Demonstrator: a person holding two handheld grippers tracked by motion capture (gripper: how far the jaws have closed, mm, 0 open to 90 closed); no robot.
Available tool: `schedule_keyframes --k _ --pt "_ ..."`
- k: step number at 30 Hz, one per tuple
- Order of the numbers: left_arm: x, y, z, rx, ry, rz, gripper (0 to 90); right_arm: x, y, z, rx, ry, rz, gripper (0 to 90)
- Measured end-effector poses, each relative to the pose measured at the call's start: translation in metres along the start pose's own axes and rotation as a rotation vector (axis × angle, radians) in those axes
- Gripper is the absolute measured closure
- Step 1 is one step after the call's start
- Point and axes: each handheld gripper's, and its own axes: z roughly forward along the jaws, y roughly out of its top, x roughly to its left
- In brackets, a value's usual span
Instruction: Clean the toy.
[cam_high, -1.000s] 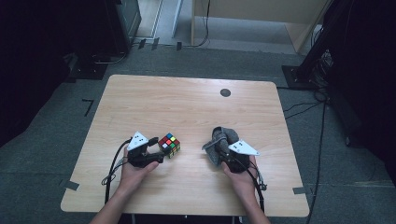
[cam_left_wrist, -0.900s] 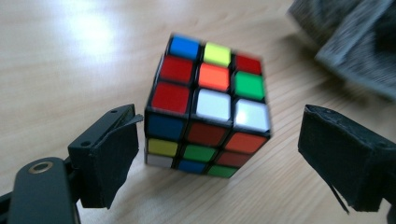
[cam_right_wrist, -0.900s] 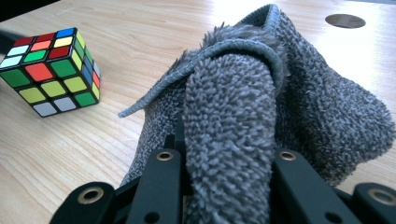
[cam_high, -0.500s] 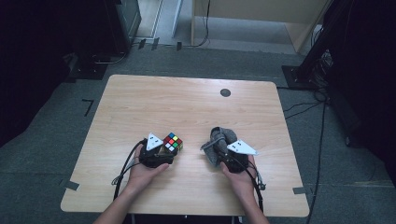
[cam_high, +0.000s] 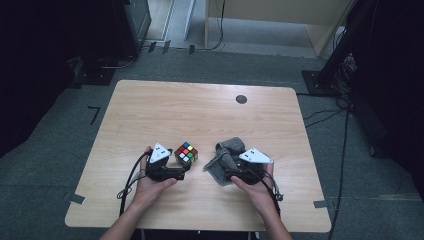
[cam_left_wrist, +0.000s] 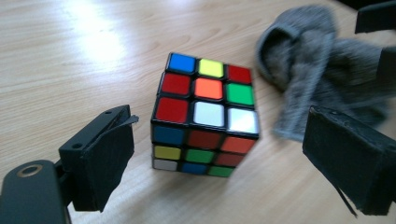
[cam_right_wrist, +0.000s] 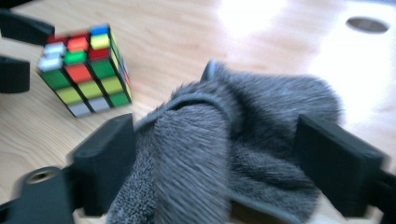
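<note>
Now I've got both sets of fingers just opening wide: my left gripper (cam_left_wrist: 224, 158) stands clear of the multicoloured plastic puzzle cube (cam_left_wrist: 205, 116), which rests on the pale wooden bench (cam_high: 165, 107), while my right gripper (cam_right_wrist: 224, 172) straddles the crumpled grey fleecy cloth (cam_right_wrist: 247, 140), just beside the cube, pads off it

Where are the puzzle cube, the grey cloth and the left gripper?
puzzle cube (cam_left_wrist: 205, 100), left gripper view, centre of its top face.
grey cloth (cam_right_wrist: 261, 135), right gripper view, middle of the crumpled pile.
left gripper (cam_high: 176, 174), high view, between its fingertips.
</note>
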Motion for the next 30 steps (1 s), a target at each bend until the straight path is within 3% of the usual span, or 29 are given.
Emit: schedule_keyframes --k 2,5,8,14,19,22,24,30 --pt "0.001 0.001 -0.009 -0.012 -0.022 -0.009 8.7 -0.005 0.008 -0.012 -0.025 0.037 0.025 2.1" --pt "0.002 0.000 -0.024 -0.010 -0.015 0.014 8.7 -0.016 0.015 -0.029 -0.049 0.045 0.050 0.0" --pt "0.011 -0.006 -0.040 -0.014 0.005 0.014 8.7 -0.028 0.015 -0.046 -0.043 0.014 0.043 0.0" --pt "0.037 -0.025 -0.067 -0.013 0.072 -0.046 8.7 -0.053 0.001 -0.077 -0.029 -0.046 0.049 0.0" --pt "0.055 -0.040 -0.085 0.004 0.134 -0.070 8.7 -0.067 -0.018 -0.091 0.006 -0.080 0.074 0.0" --pt "0.065 -0.050 -0.094 0.015 0.171 -0.092 8.7 -0.066 -0.026 -0.088 0.019 -0.060 0.083 0.0" --pt "0.070 -0.056 -0.098 0.031 0.196 -0.103 8.6 -0.056 -0.024 -0.079 0.020 -0.031 0.066 0.0" --pt "0.078 -0.070 -0.109 0.079 0.256 -0.099 8.6 -0.019 -0.007 -0.030 0.033 0.070 -0.016 0.0"
